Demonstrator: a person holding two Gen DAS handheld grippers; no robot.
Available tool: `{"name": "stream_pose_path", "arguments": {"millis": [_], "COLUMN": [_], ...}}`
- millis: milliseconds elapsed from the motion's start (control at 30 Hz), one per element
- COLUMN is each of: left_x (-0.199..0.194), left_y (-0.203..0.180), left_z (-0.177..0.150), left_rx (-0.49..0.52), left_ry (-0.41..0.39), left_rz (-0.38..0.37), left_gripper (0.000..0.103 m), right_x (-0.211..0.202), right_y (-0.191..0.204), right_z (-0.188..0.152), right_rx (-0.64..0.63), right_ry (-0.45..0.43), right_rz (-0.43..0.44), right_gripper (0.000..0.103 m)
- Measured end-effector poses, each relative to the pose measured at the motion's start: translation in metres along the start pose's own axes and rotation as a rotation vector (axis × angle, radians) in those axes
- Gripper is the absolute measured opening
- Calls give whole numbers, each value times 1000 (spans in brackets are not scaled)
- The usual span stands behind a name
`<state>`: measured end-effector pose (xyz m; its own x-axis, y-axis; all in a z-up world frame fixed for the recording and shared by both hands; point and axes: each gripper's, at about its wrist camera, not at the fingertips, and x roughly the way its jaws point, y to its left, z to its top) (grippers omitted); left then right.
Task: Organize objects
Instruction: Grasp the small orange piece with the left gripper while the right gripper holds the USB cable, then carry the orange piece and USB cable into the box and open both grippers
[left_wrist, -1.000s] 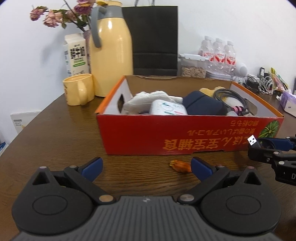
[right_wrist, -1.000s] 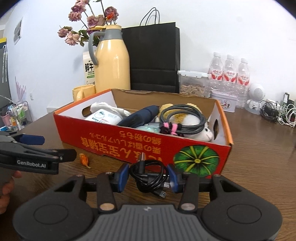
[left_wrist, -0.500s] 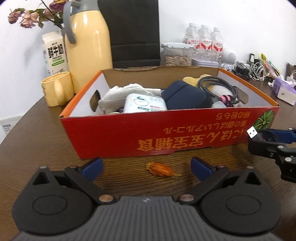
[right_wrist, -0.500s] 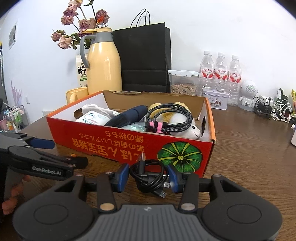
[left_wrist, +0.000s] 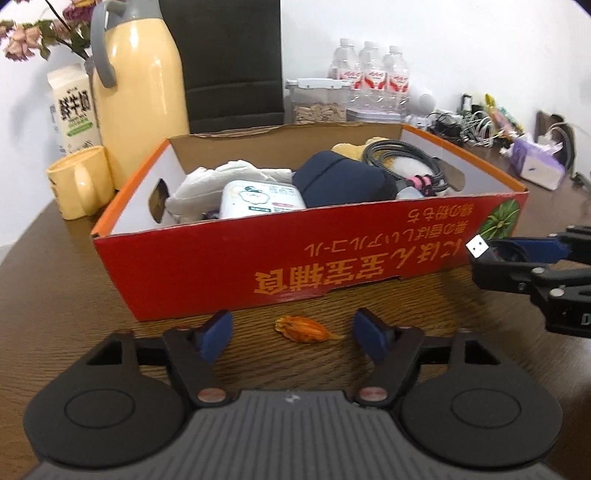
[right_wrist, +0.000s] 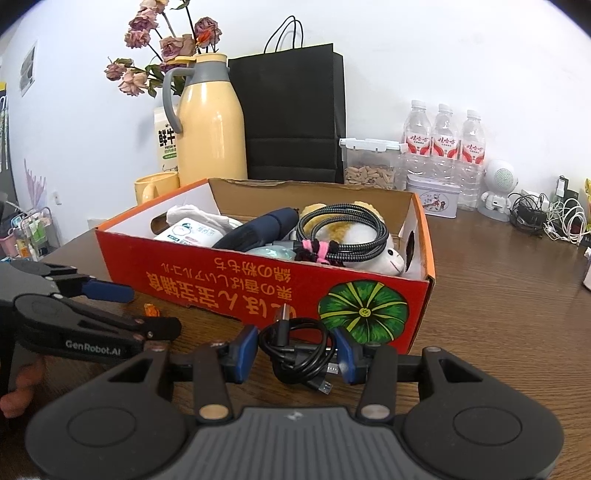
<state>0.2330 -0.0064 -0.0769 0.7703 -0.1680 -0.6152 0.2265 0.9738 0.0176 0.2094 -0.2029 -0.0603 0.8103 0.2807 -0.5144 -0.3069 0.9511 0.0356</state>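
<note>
A small orange dried flower bud (left_wrist: 304, 329) lies on the brown table in front of the red cardboard box (left_wrist: 332, 266). My left gripper (left_wrist: 293, 338) hovers low over it, its jaws closing with the bud between them, the blue pads still apart from it. My right gripper (right_wrist: 295, 350) is shut on a coiled black USB cable (right_wrist: 299, 352) just in front of the box (right_wrist: 229, 284). In the left wrist view the right gripper (left_wrist: 517, 258) shows at the right with the cable's white plug (left_wrist: 477, 246) sticking out. The left gripper (right_wrist: 110, 314) and bud (right_wrist: 150, 310) show at the left of the right wrist view.
The box holds a wipes pack (left_wrist: 262, 197), a navy pouch (left_wrist: 343, 181), a braided cable (right_wrist: 340, 230) and a plush toy. Behind stand a yellow thermos (right_wrist: 210, 122), mug (left_wrist: 79, 182), milk carton, black bag (right_wrist: 295, 110), water bottles (right_wrist: 443, 144) and tangled chargers (right_wrist: 546, 218).
The left gripper's jaws have narrowed around the bud, and its view has tilted and swung so the bud sits centred. The right gripper keeps the cable and has barely moved.
</note>
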Motion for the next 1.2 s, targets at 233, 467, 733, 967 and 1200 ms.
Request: {"name": "stream_pose_path", "arguments": {"millis": [233,467,733,967,1200], "left_x": [-3,-10,-38,-59,-62], "left_y": [-4,-3,0,2,5], "left_z": [-2,-4,-4,22,65], "left_rx": [54,35,-39,-106,-132], "left_ry": [-24,-64,-175,-267,-349], "left_rz": [-73,-42,-3,8,52], "left_gripper": [41,41,41,41,41], "right_x": [1,1,-9,-25,-25], "right_y": [2,2,5,9,15], "right_z": [-1,-1,1,17,59], "right_rx": [-4,-7,-22,-49,-117], "right_ry": [5,2,-51,-126,-208], "right_rz": [-1,0,7,0,-11], "right_gripper": [44,44,44,44,44]}}
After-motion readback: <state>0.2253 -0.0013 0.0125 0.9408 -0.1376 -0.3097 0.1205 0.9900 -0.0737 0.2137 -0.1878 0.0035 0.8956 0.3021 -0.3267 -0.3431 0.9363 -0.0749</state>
